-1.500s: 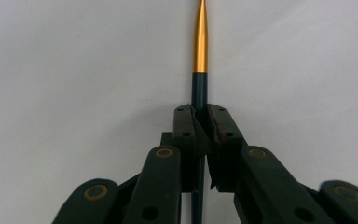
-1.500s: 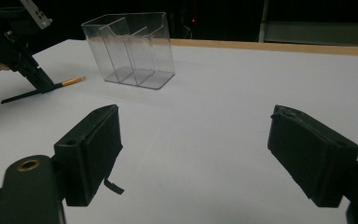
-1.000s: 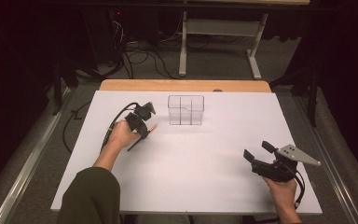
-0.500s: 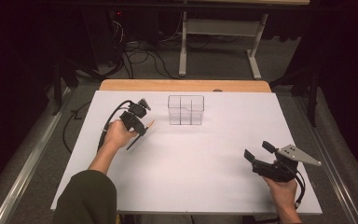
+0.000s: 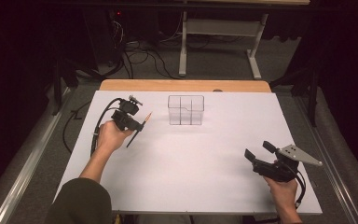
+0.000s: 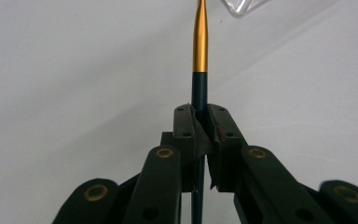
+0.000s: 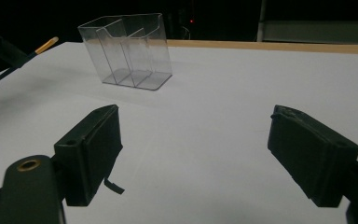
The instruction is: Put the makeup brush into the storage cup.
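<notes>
From the high view the left gripper (image 5: pixel 131 122) carries a pen (image 5: pixel 140 127) angled toward the clear organizer (image 5: pixel 186 110), likely for dropping in; its own view shows jaws clamped mid-shaft for control; the right gripper (image 7: pixel 209 158) waits gaping, empty, near the table (image 5: pixel 205 154) edge.

My high view is dim: the white rectangular tabletop (image 5: pixel 191 158) is evenly lit, the surroundings nearly black. The 2 gripper views look soft, with near jaws blurred and faint shadows.
</notes>
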Demonstrator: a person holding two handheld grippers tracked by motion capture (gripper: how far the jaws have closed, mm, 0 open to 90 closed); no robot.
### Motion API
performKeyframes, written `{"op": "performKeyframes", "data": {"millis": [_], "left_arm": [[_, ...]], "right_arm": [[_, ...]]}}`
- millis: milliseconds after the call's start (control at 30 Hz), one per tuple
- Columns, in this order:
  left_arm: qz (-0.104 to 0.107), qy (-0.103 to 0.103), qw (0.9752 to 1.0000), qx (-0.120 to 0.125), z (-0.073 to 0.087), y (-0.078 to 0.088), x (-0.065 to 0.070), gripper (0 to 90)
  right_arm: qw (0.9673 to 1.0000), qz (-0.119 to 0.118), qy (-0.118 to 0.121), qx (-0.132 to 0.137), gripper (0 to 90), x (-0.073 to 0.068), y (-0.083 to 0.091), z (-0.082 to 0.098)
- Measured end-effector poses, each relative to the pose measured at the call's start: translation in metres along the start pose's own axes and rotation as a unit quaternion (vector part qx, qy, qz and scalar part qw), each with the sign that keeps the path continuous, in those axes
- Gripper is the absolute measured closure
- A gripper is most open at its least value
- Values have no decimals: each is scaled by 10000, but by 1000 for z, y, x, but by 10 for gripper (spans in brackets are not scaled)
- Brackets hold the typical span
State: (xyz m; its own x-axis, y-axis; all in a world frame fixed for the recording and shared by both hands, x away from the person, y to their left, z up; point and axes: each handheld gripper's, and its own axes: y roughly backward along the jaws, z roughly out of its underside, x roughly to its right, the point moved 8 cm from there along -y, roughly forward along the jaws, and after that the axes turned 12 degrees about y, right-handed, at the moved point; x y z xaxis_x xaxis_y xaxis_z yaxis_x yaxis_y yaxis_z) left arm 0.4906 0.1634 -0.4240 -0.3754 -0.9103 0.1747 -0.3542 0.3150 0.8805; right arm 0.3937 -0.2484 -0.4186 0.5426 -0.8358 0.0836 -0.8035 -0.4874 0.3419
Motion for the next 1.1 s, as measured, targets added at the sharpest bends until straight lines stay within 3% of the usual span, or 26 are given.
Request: {"op": "performKeyframes", "data": {"millis": [567,767,933,1100], "left_arm": [[258,-92,9973,679,8,24,11,826],[391,-243,9933,1064,5,30,26,826],[497,-254,9909,1226,2,31,36,826],[638,-316,9866,1466,-4,31,48,826]], "right_arm": [[10000,-1,-15,-60,189,0,-1,2],[9999,-76,-50,-82,189,1,-1,3],[9999,-117,-49,-96,189,0,-1,4],[9999,-126,16,-32,189,0,-1,2]]}}
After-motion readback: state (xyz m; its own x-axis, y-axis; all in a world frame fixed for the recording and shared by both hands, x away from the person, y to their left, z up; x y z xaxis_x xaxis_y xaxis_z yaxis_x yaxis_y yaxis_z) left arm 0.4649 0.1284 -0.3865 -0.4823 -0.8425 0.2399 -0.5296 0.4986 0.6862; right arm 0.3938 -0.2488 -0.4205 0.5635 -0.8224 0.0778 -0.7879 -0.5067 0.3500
